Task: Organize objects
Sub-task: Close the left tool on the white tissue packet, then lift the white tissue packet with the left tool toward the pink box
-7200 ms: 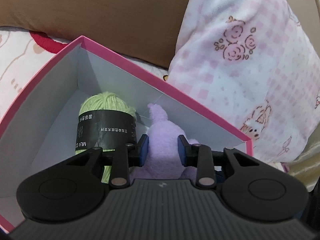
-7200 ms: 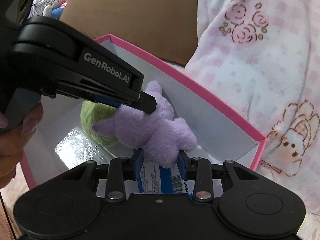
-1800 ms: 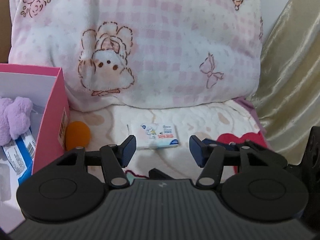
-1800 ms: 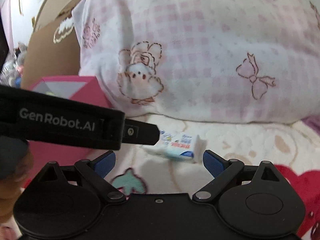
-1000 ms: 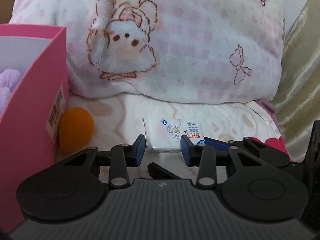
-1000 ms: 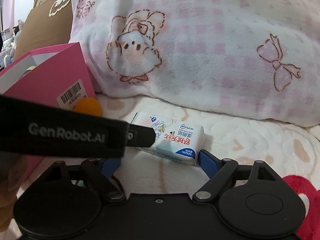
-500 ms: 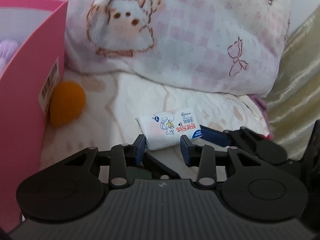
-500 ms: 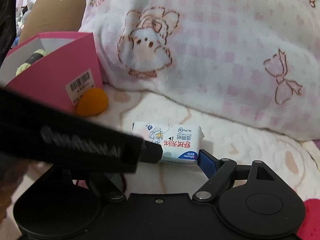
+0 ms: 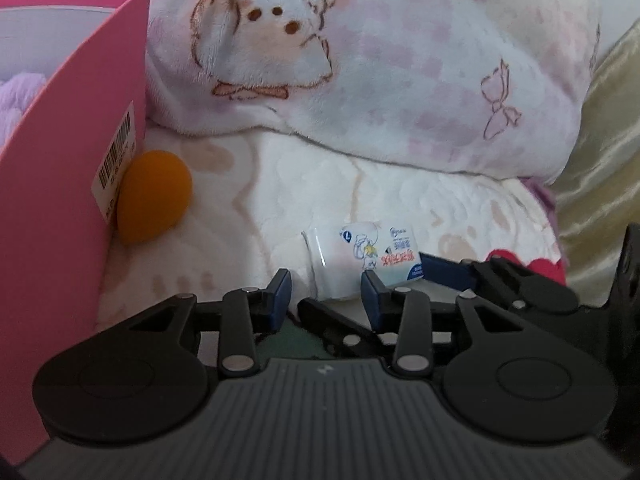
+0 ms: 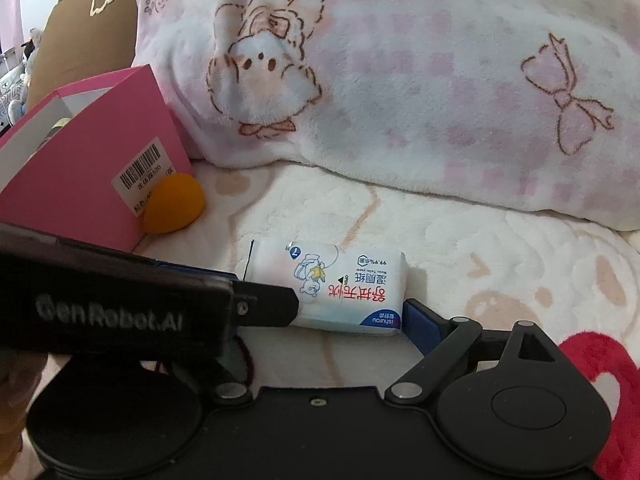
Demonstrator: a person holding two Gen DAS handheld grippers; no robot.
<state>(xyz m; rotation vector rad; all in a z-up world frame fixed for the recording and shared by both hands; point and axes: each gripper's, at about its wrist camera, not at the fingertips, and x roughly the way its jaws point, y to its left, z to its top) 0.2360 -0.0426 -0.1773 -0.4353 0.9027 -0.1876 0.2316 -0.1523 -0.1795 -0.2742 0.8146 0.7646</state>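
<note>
A white pack of wet wipes (image 9: pixel 360 256) (image 10: pixel 332 284) lies on the cream blanket. My left gripper (image 9: pixel 326 286) reaches it from the left, its jaws closing. The pack's near end sits in the gap, and the pads do not clamp it. One left finger (image 10: pixel 272 306) covers the pack's left end. My right gripper (image 10: pixel 320 328) straddles the pack with its jaws opening. Its blue finger (image 10: pixel 420 320) stands just off the pack's right end, and the other finger is hidden behind the left gripper. A pink box (image 9: pixel 60 184) (image 10: pixel 92 176) stands at the left.
An orange egg-shaped sponge (image 9: pixel 154 196) (image 10: pixel 174 208) rests against the pink box's side. A purple plush (image 9: pixel 20 96) shows inside the box. A big pink-and-white pillow (image 10: pixel 400 80) closes off the back. A gold curtain (image 9: pixel 600 160) hangs at the right.
The right gripper's jaws have spread wider around the pack. In the left wrist view the pack has slid rightward and turned a little. The left gripper's jaws have narrowed slightly.
</note>
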